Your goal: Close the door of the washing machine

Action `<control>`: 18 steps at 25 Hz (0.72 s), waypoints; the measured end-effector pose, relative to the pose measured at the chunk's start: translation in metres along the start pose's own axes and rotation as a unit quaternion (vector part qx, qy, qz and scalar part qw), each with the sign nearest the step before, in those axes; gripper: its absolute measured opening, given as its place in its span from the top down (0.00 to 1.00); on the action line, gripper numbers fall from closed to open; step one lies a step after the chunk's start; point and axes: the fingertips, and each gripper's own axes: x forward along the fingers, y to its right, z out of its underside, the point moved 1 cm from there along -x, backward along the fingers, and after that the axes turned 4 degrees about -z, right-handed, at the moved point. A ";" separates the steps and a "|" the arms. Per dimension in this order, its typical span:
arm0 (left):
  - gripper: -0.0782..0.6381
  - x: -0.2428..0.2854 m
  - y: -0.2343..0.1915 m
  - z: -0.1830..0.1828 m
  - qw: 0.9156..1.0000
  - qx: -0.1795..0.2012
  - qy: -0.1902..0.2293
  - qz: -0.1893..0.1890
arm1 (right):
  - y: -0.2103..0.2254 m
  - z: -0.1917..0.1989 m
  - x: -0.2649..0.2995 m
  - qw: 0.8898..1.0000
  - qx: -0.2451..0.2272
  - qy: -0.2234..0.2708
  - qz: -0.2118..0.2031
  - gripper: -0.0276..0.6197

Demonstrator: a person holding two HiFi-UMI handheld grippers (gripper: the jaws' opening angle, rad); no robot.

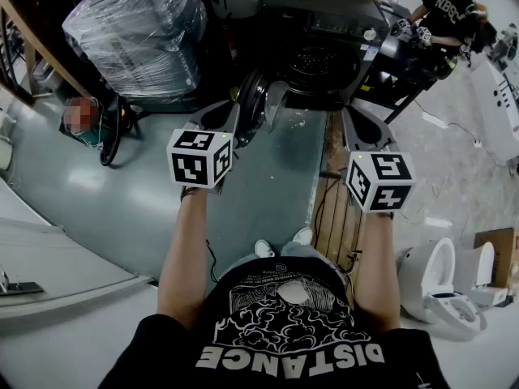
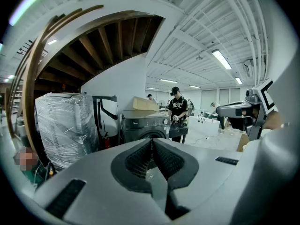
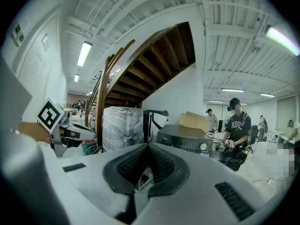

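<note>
Past the shirt at bottom, left gripper and right gripper sit clenched, empty, short of the washer at upper centre, whose door hangs open to its left: seemingly the approach, needing a push on that door next.

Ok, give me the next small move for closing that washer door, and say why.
Probably ease the left gripper forward against the open door: it hangs swung out from the washing machine on that gripper's side, and the gripper, jaws shut and empty, looks short of it.
</note>
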 end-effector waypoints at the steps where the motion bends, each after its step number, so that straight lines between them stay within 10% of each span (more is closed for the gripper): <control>1: 0.85 0.001 -0.001 0.001 1.000 0.000 -0.001 0.001 | 0.000 0.000 0.001 1.000 0.002 0.002 0.002 0.93; 18: 0.85 0.019 -0.014 0.029 0.999 -0.013 -0.018 0.024 | -0.019 0.011 0.024 1.000 0.008 -0.006 -0.023 0.92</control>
